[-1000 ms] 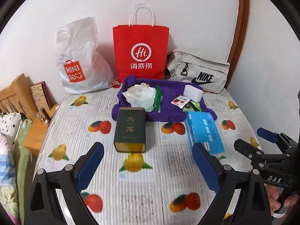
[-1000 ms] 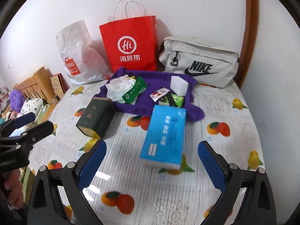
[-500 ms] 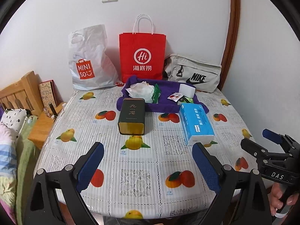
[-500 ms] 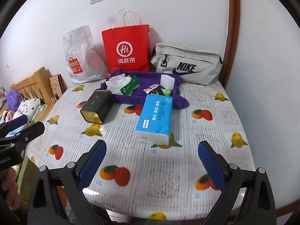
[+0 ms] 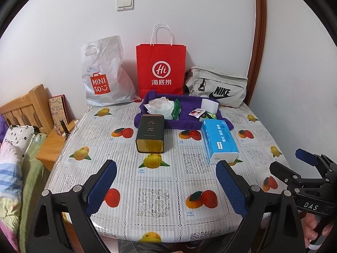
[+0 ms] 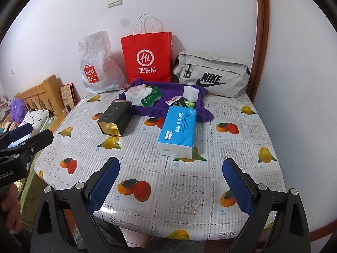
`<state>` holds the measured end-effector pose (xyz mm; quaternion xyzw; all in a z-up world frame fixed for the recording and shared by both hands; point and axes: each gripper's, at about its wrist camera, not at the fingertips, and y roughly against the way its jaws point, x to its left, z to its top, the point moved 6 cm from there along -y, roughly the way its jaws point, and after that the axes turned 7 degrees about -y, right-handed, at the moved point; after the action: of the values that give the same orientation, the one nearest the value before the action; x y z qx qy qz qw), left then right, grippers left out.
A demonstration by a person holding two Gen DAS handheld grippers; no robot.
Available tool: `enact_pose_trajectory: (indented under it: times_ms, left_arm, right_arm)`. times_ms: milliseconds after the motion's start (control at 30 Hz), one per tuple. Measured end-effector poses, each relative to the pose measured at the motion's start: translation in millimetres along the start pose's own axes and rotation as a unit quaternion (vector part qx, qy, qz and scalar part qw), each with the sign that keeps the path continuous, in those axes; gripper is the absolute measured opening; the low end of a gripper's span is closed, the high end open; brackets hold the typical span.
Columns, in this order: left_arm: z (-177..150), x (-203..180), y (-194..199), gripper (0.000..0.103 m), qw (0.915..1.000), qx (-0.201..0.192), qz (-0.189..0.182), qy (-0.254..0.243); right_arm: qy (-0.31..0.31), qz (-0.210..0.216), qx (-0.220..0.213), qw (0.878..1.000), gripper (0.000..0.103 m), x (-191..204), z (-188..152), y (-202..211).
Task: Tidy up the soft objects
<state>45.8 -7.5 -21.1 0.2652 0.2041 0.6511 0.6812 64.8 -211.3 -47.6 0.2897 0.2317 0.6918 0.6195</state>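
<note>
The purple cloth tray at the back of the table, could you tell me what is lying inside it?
In the purple cloth tray: crumpled white tissue bundle, green packet, white foam block, small red-printed sachet. Whatever lies beneath them is covered.

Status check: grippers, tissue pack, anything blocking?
Left gripper and right gripper open, empty. Blue tissue pack flat on table, untouched. Dark tin alongside, path open.
</note>
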Motion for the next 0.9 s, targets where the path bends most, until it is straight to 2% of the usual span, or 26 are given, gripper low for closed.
enact_pose_trajectory:
  times_ms: [900]
  left_arm:
    - [-4.3,-4.4,-0.3,0.095,1.0,0.003,0.001,-0.001]
  right_arm:
    - [-0.005,-0.002,-0.003,1.0,0.097,-6.4,-3.6,4.2]
